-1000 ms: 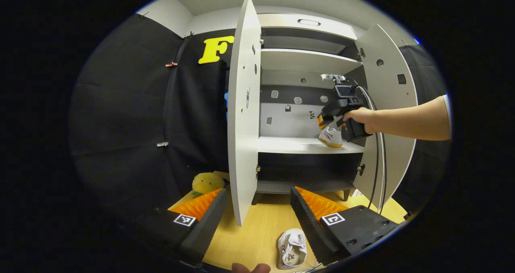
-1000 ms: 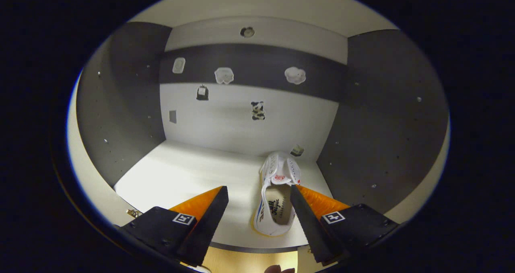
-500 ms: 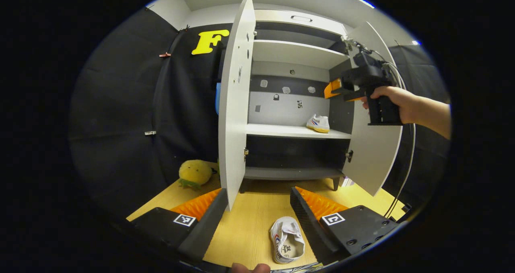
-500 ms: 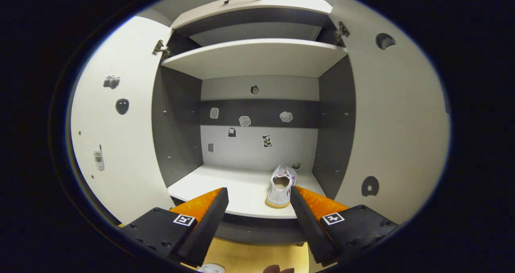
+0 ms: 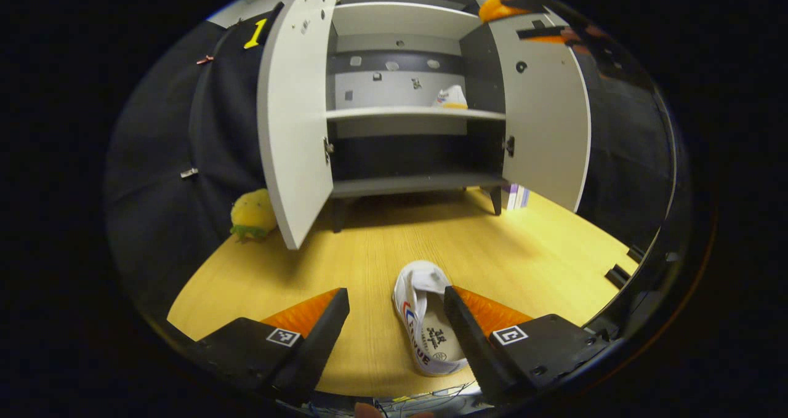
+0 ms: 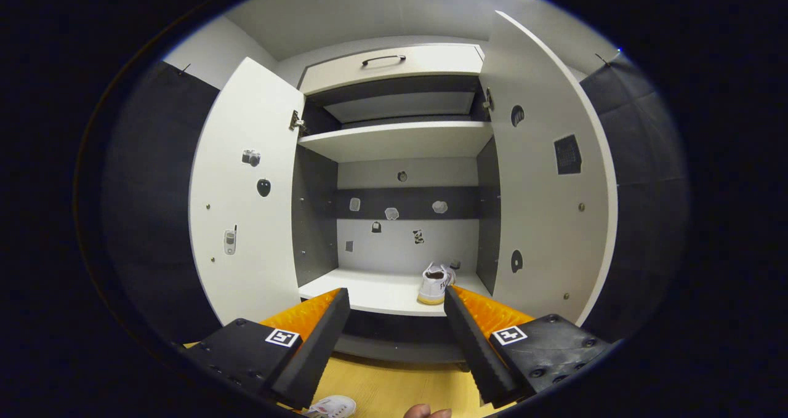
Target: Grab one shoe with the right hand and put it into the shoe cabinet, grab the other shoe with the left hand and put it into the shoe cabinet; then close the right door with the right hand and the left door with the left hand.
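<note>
One white shoe [image 5: 426,319] lies on the wooden floor [image 5: 369,252] in front of the shoe cabinet [image 5: 400,104], opening up, toe pointing toward the cabinet. In the left gripper view the left tongs [image 5: 397,319] hang spread wide just above it, the shoe close beside the right-hand finger and empty floor under the other; neither finger presses on it. The other shoe [image 6: 436,282] stands on the middle shelf [image 6: 381,292], at its right end beside the cabinet's side wall, heel toward the front edge. In the right gripper view the right tongs [image 6: 397,325] are spread and empty, out in front of the cabinet, well apart from that shoe. Both doors stand open: the left door [image 6: 246,196] and the right door [image 6: 548,209]. A yellow plush toy [image 5: 252,215] sits on the floor by the left door, against the black cloth wall.
</note>
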The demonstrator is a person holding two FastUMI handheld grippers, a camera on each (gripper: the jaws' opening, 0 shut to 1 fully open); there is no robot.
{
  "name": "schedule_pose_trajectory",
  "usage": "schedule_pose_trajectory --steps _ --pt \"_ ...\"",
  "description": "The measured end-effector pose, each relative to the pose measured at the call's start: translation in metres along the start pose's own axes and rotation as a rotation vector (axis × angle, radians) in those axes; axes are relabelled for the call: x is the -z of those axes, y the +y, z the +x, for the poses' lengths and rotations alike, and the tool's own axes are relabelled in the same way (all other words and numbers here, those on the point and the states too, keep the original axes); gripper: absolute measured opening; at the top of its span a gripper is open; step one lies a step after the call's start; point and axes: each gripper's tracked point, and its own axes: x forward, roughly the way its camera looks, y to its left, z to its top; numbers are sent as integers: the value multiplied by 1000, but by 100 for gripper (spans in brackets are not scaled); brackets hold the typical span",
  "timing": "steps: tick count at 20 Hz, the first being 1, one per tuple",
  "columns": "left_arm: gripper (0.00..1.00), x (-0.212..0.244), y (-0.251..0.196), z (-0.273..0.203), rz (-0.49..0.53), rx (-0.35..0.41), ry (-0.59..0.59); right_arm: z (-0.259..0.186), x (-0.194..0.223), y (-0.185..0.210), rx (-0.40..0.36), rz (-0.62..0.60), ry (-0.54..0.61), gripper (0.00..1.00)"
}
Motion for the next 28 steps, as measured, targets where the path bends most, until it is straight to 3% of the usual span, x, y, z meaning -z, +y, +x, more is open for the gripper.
schedule_pose_trajectory --steps 4,9,13,14,15,17,18,23,28 --pt "91 41 -1 37 10 10 91 -18 -8 -3 11 14 4 98" --pt "80 35 -6 76 3 18 65 -27 3 -16 30 25 54 98" --pt "62 37 -12 108 10 20 55 -29 -5 -23 46 44 46 98" --pt "48 39 -12 113 13 16 61 -29 -8 -26 54 40 41 98" --pt "47 41 -8 117 24 -2 61 -30 -9 -29 60 34 40 98" --pt "34 47 4 122 42 -51 88 -31 -6 -35 81 25 41 98" --pt "16 47 4 125 45 -49 97 -33 -4 -39 88 26 45 98" --pt "7 38 7 122 6 -41 199 -41 -5 -50 108 34 46 98" --pt "7 -21 13 95 -36 -83 165 -47 -19 -46 59 96 42 98"
